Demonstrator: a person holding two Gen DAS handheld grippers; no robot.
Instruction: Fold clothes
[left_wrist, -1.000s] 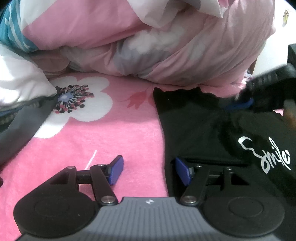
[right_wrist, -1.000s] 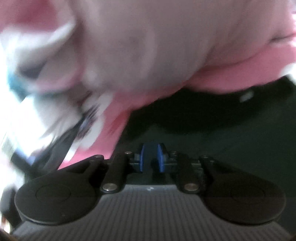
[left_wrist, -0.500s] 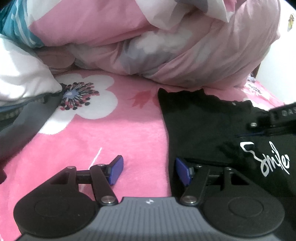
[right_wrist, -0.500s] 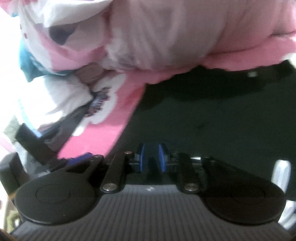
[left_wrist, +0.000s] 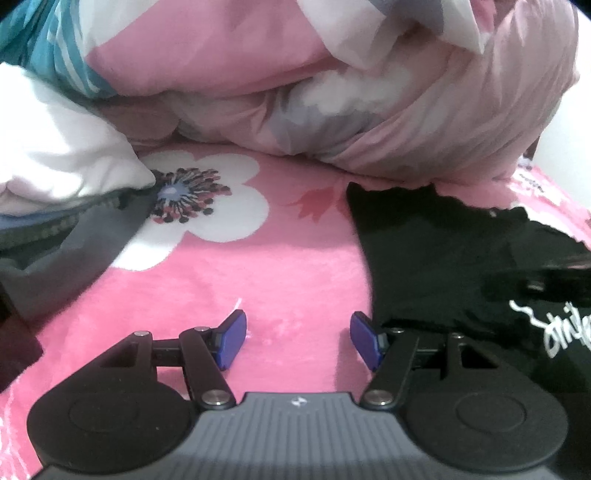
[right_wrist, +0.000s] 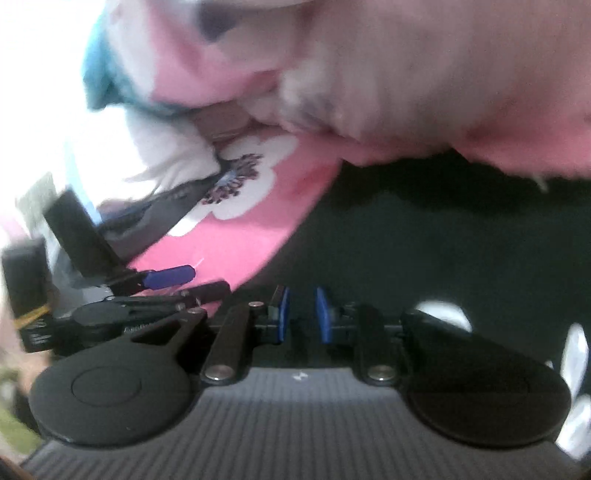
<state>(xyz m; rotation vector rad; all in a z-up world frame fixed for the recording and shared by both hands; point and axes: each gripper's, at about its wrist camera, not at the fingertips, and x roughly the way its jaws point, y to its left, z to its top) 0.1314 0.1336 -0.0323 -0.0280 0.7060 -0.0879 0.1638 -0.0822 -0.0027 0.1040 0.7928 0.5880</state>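
- Left wrist view: left claw (left_wrist: 297, 341) sits low over the pink flowered blanket (left_wrist: 258, 280), blue pads wide apart, nothing between them.
- Its right pad is just at the near-left edge of the black T-shirt (left_wrist: 436, 258); left pad is over bare blanket.
- Shirt lies flat on the blanket, right of centre, w/ white script lettering (left_wrist: 554, 328) near the right edge.
- Behind: bunched pink/white duvet (left_wrist: 332, 92) along the back, touching the shirt's far edge. White pillow (left_wrist: 55, 158) at left, w/ a grey garment (left_wrist: 74, 251) beside it.
- Dark blurred shape at right edge over the shirt – can't tell what it is.
- Right wrist view (blurred): right claw (right_wrist: 302, 314) hangs over the black shirt (right_wrist: 424, 258), pads parallel w/ a narrow gap; dark cloth fills the view behind them, so can't tell whether cloth is pinched.
- Left claw (right_wrist: 184, 282) shows at left, side-on, by the shirt's left edge on the blanket (right_wrist: 236, 251).
- Duvet (right_wrist: 406, 74) fills the top.
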